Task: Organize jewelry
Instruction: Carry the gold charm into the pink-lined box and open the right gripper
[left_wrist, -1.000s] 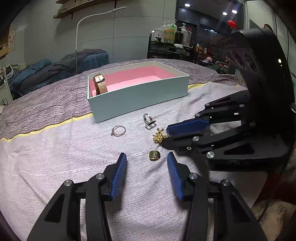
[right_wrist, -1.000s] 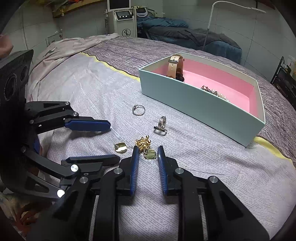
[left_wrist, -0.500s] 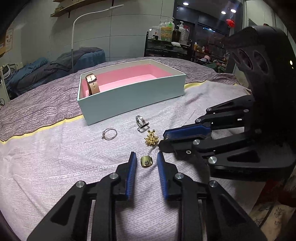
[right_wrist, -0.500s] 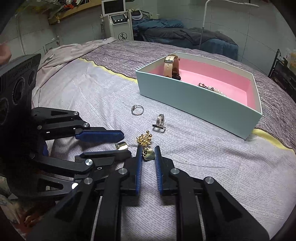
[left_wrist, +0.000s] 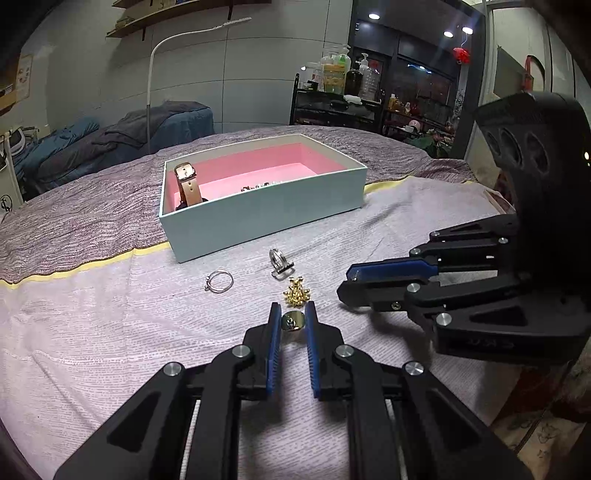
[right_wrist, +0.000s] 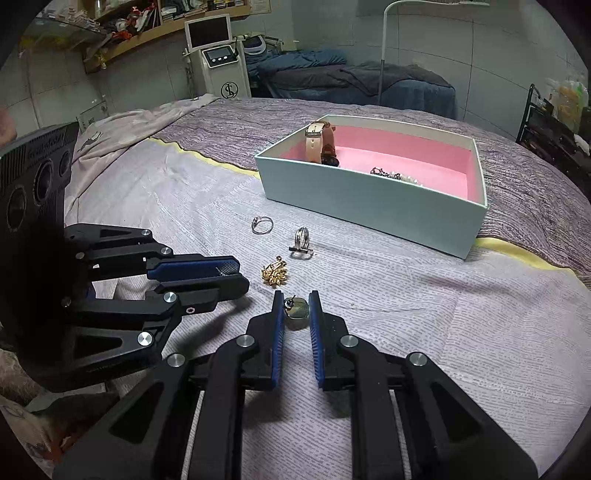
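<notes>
On the near side of the bedspread, we have each gripper pinching one gold earring: left gripper on its earring, right gripper on its stud. We judge the pickup done; next, a careful lift toward the pink-lined box farther back, where the watch already stands.

- left tongs: matte black linkage arms, blue ribbed pads, silver pivot screws
- right tongs: same black frame, blue pads, silver screws
- black housings behind, three round holes each; embossed lettering, unreadable
</notes>
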